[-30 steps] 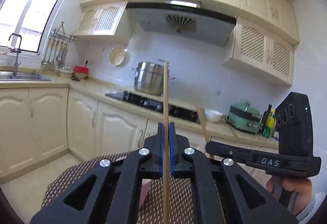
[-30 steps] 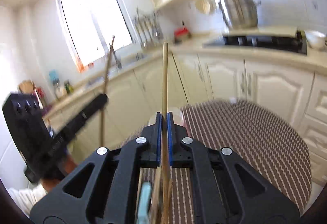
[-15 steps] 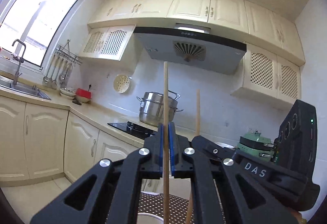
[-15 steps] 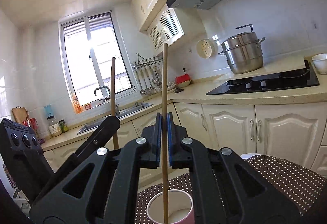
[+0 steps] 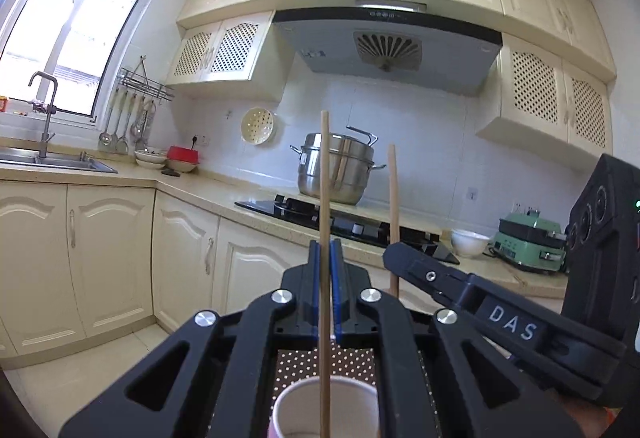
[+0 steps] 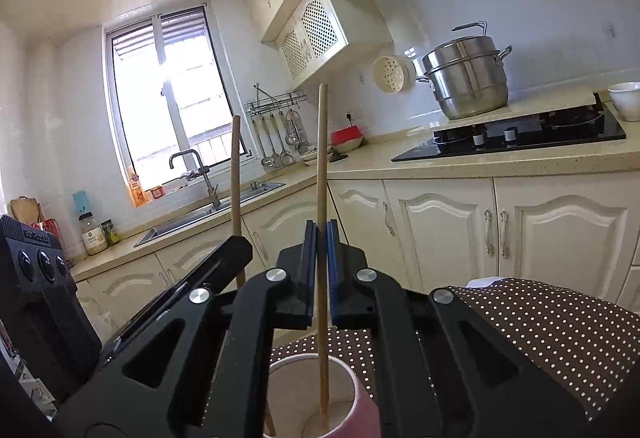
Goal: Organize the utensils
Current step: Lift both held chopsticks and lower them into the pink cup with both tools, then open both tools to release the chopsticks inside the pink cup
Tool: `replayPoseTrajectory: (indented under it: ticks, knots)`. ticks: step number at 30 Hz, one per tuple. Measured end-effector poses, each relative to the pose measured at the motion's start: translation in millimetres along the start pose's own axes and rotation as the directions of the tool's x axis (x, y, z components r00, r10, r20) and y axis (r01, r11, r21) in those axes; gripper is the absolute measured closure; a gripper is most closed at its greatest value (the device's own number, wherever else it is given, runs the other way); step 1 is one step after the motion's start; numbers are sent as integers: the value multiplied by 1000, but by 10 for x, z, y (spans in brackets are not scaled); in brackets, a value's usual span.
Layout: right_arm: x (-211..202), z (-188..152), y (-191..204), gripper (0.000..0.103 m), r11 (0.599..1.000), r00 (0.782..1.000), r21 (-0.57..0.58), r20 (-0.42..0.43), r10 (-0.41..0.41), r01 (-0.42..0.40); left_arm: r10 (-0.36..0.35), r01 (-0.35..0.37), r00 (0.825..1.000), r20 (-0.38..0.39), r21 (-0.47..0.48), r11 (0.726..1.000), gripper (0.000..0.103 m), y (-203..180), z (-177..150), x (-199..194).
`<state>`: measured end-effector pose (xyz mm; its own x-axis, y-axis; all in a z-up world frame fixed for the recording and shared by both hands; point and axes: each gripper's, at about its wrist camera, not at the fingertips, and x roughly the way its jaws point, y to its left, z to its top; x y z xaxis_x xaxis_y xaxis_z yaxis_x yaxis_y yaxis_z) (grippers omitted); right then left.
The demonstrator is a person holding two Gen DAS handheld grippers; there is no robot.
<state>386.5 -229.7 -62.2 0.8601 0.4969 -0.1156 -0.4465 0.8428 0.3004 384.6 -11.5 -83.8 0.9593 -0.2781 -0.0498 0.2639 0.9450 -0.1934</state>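
Note:
My left gripper [image 5: 325,244] is shut on an upright wooden chopstick [image 5: 324,166]. Its lower part runs down over the mouth of a paper cup [image 5: 304,406], white inside and pink outside. My right gripper [image 6: 319,228] is shut on a second upright chopstick [image 6: 322,142], whose lower end stands inside the same cup [image 6: 362,402]. The two grippers are close side by side: the right one's finger [image 5: 424,270] and stick [image 5: 393,198] show in the left wrist view. The left one's finger [image 6: 228,258] and stick [image 6: 236,174] show in the right wrist view.
The cup stands on a brown polka-dot tablecloth [image 6: 540,322]. Behind are cream cabinets [image 5: 100,250], a sink with tap [image 5: 44,154], a black hob [image 5: 352,222] with a steel steamer pot [image 5: 340,174], a white bowl [image 5: 468,242] and a green appliance [image 5: 528,242].
Both grippers have sunk with their chopsticks, and the views have tilted up towards level. The cup has come into view below, and the right stick's lower end now reaches inside it.

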Motion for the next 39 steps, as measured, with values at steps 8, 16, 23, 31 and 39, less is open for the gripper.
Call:
replayPoseTrajectory:
  ticks: [8, 16, 23, 31, 39]
  knots:
    - [-270, -116, 49, 97, 998, 999, -57, -18, -32, 30, 11, -9, 999, -35, 43, 999, 98, -40, -83, -211]
    - [-318, -214, 179, 97, 993, 998, -107, -38, -47, 42, -35, 38, 998, 47, -56, 998, 98, 59, -61, -354]
    - [-276, -327, 170, 97, 992, 995, -116, -79, -58, 49, -9, 8, 999, -34, -40, 999, 97, 58, -85, -319]
    - [-411, -299, 230, 96, 991, 994, -115, -80, -72, 62, 106, -99, 991, -78, 82, 992, 45, -90, 44, -545]
    - [-632, -236, 334, 53, 991, 994, -94, -56, -98, 93, 288, -271, 953, -95, 162, 949, 27, -180, 221, -1009]
